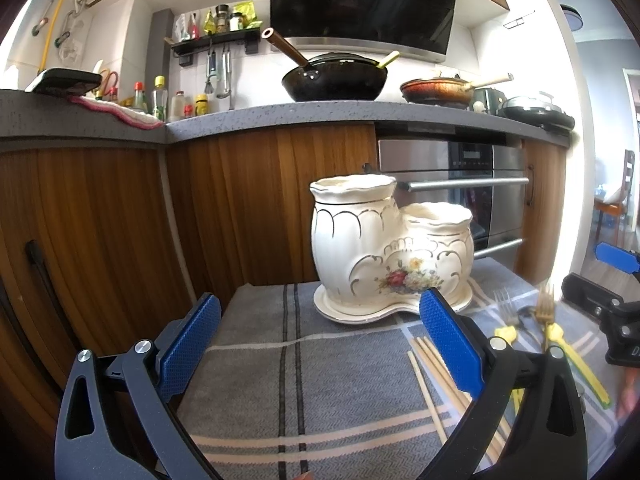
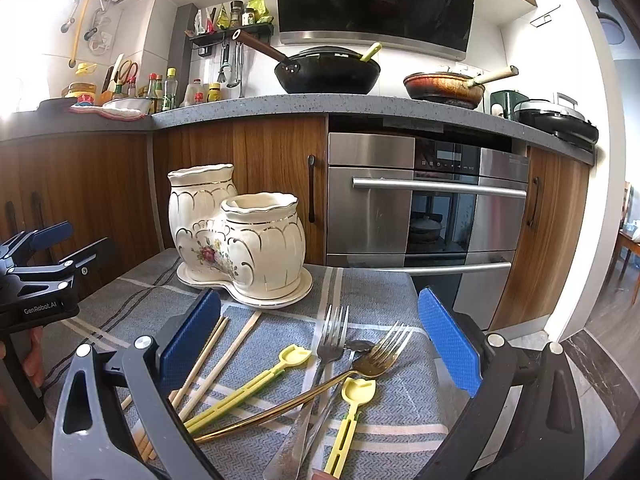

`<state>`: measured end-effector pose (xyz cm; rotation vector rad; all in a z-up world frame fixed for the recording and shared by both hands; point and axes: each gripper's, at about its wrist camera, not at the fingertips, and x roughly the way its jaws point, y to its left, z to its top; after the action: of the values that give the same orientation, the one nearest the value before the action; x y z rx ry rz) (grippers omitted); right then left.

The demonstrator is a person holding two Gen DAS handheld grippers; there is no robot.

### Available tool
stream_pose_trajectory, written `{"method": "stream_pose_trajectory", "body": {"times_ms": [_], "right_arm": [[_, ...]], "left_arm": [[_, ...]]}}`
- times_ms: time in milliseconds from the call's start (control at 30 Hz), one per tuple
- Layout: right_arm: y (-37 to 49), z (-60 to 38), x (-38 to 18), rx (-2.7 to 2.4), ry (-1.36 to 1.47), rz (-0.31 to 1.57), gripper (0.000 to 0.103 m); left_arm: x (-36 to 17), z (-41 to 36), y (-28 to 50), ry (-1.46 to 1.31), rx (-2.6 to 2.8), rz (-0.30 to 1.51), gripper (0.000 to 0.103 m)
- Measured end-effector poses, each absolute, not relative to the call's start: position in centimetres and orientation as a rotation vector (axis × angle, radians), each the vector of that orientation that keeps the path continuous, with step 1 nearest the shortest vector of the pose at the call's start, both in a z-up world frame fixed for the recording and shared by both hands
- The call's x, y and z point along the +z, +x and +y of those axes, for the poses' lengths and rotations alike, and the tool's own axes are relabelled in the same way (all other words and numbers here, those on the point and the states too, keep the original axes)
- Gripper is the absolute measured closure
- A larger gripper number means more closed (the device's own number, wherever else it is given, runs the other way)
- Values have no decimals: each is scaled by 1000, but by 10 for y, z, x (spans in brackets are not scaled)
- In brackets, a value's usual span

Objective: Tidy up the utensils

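Note:
A cream ceramic utensil holder [image 1: 384, 248] [image 2: 236, 236] with two empty pots and a flower motif stands on a grey striped cloth [image 1: 300, 380] [image 2: 384, 296]. My left gripper [image 1: 320, 320] hovers open in front of it, nothing between its blue pads. Wooden chopsticks [image 1: 432, 376] [image 2: 212, 360] lie beside its right finger. My right gripper [image 2: 320, 320] is open above a loose pile: a silver fork [image 2: 332, 340], a gold fork [image 2: 384, 356], two yellow plastic utensils [image 2: 296, 356] and a spoon partly hidden under the forks. The forks [image 1: 544, 304] also show at the left view's right edge.
Wooden cabinet doors [image 1: 120, 220] and a steel oven [image 2: 420, 208] stand behind the cloth-covered surface. A grey counter [image 2: 320, 106] above carries a black wok [image 2: 328, 72], a pan, bottles and a towel. The cloth's right edge drops off to the floor [image 2: 600, 360].

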<state>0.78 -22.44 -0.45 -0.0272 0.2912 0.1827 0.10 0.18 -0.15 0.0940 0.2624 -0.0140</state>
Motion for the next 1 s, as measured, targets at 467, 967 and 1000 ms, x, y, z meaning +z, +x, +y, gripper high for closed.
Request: {"method": "stream_pose_trajectory", "body": {"times_ms": [467, 967, 1000], "right_arm": [[5, -226, -8, 168, -10, 283, 5], [6, -225, -7, 166, -18, 295, 5], [6, -225, -7, 166, -19, 294, 5]], "left_arm": [[-5, 4, 1, 83, -1, 266, 4], [-2, 0, -4, 94, 0, 259, 4], [-2, 0, -4, 95, 0, 259, 4]]}}
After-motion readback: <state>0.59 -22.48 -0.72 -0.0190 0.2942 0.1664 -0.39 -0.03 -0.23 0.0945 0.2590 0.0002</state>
